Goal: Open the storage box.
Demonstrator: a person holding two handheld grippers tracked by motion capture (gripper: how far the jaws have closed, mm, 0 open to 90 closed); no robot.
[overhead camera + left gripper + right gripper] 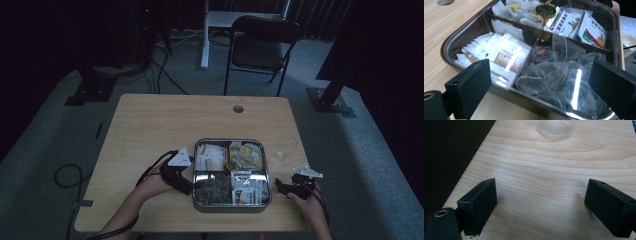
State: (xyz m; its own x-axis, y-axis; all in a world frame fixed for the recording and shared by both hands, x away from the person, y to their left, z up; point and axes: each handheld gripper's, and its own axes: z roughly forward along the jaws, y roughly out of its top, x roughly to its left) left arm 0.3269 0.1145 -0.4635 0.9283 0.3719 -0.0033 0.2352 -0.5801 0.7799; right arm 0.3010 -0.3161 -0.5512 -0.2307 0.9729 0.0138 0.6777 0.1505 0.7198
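The left gripper (541, 82) has its two black jaws spread wide and empty, poised just beside the near left edge of the square, shiny metal tray (268, 165) with four compartments; between the jaws lies the compartment of clear mesh tea bags holding dark leaves (556, 75), whose near end is cut off by the frame. Left of it in that view sit white and brown paper sachets (504, 53), their print too blurred to read, and beyond the divider are white packets with green and red print (584, 26) and pale yellow bags (516, 8), partly hidden by reflections. The right gripper (541, 202), well to the right of the tray, is likewise spread open over bare light wooden table (544, 170), pinching nothing. Ahead of it stands a clear glass cup (556, 128), its upper part cut off; in the dim high view it is faint, just right of the tray.
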